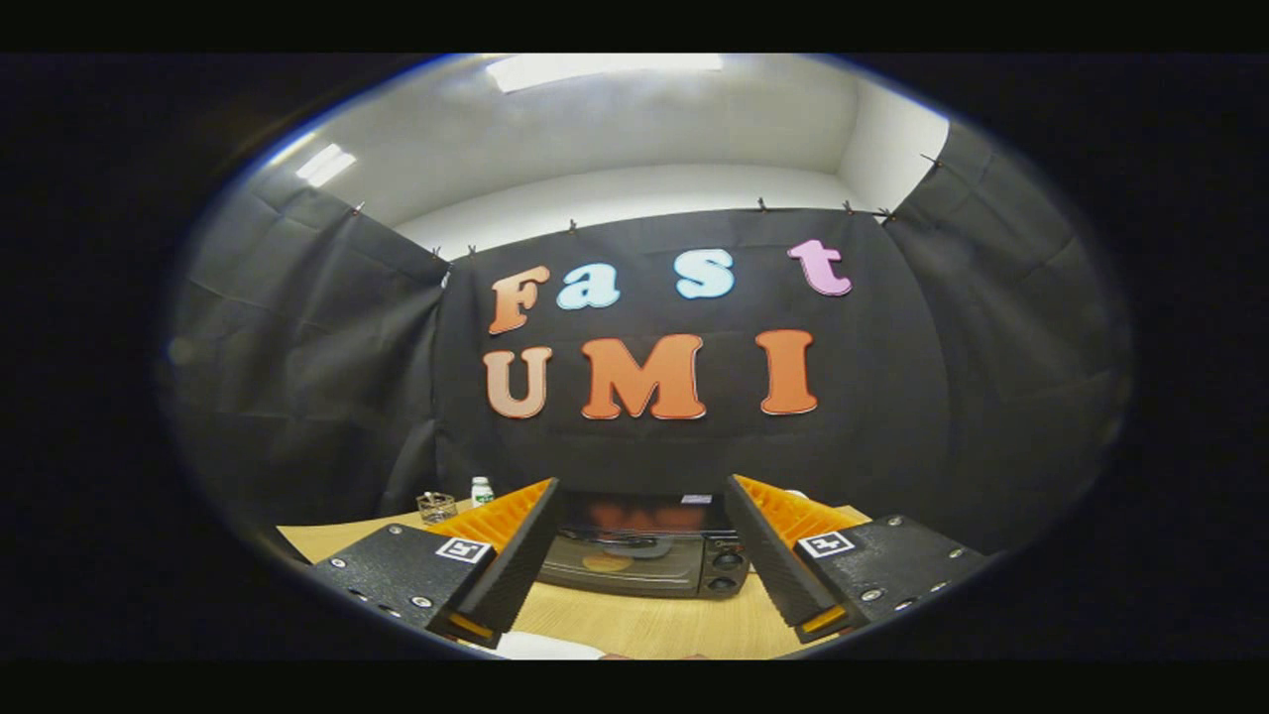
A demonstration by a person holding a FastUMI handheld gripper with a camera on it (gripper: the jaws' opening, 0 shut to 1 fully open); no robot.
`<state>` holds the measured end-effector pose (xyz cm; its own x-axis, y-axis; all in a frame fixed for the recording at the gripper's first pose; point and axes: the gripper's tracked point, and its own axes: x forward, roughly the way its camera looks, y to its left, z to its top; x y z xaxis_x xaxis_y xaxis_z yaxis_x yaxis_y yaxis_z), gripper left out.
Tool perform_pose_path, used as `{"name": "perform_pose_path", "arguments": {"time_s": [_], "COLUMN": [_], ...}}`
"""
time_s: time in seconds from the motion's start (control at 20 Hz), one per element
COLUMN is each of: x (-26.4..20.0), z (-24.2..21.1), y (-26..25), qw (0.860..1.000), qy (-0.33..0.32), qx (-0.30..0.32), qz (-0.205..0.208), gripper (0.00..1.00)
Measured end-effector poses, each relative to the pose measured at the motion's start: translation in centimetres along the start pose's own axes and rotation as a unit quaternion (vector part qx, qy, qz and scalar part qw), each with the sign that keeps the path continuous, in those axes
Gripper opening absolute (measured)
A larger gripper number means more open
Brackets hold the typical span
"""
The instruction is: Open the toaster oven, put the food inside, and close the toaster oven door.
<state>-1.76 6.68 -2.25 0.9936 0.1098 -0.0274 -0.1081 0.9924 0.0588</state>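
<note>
Hovering over the wooden table point(634, 620), the gripper point(639, 555) has its two fingers spread wide with nothing between them. Beyond the fingers, framed in the gap: one toaster oven point(644, 555), door closed, two knobs point(729, 570) on its right side. Behind the left finger: one small glass dish point(436, 507), one white bottle point(482, 491).
</note>
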Motion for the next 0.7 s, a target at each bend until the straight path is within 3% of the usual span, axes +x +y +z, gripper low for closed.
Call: {"name": "perform_pose_path", "arguments": {"time_s": [0.7], "x": [1.9], "z": [1.0], "y": [3.9], "qw": [0.999], "qy": [-0.003], "qx": [0.023], "qz": [0.031], "gripper": [0.97]}}
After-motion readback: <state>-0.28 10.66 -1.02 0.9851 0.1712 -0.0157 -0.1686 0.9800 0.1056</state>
